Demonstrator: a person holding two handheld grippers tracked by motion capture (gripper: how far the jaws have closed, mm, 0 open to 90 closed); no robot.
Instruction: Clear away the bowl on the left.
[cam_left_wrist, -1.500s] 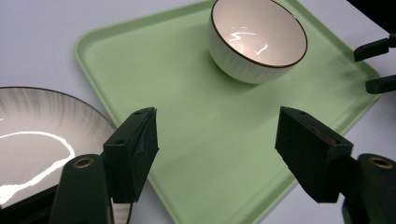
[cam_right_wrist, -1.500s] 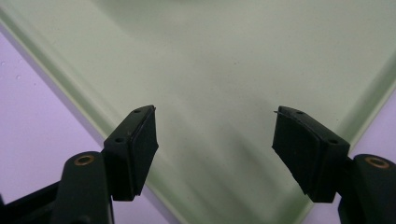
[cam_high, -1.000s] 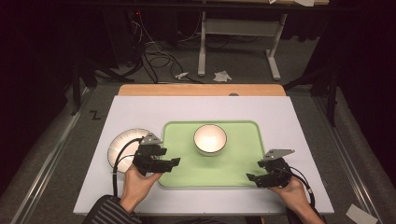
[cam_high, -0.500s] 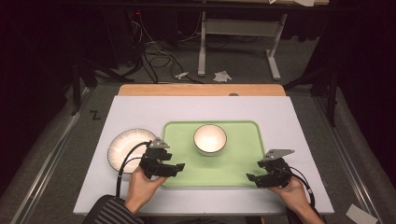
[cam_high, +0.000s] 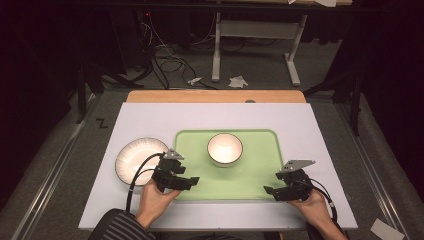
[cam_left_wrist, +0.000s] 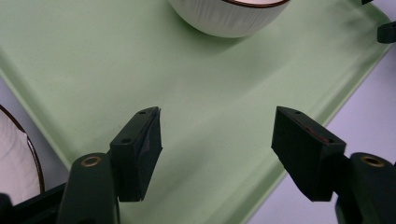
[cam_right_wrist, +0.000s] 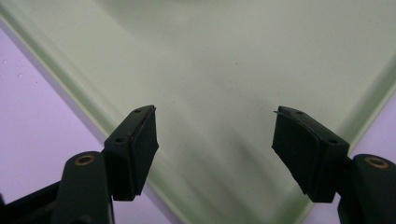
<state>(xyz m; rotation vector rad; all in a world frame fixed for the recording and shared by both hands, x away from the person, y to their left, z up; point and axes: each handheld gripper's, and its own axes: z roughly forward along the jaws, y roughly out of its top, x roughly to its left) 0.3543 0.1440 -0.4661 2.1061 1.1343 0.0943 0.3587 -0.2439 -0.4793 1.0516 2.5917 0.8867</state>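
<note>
While both grippers hover over the near corners of the green tray (cam_high: 250, 172), treat this as the moment to line up a two-handed grasp on its rim. Your left gripper (cam_high: 192, 181) sits at the near-left corner and your right gripper (cam_high: 268, 191) at the near-right one; each has its jaws wide apart with nothing between them. The tray lies flat in the middle of the white table (cam_high: 305, 125), with the bowl (cam_high: 225, 148) standing on its far half and the plate (cam_high: 137, 160) just off its left edge. To do this well, bring each pair of jaws down so that the raised rim passes between the pads, and close both sides evenly so the bowl does not slide.

The left gripper view shows the bowl's ribbed wall (cam_left_wrist: 229, 21) and a sliver of the plate (cam_left_wrist: 16, 154), which the high view renders too small to read. The right gripper view shows the tray's corner (cam_right_wrist: 355, 126) running between its pads.
</note>
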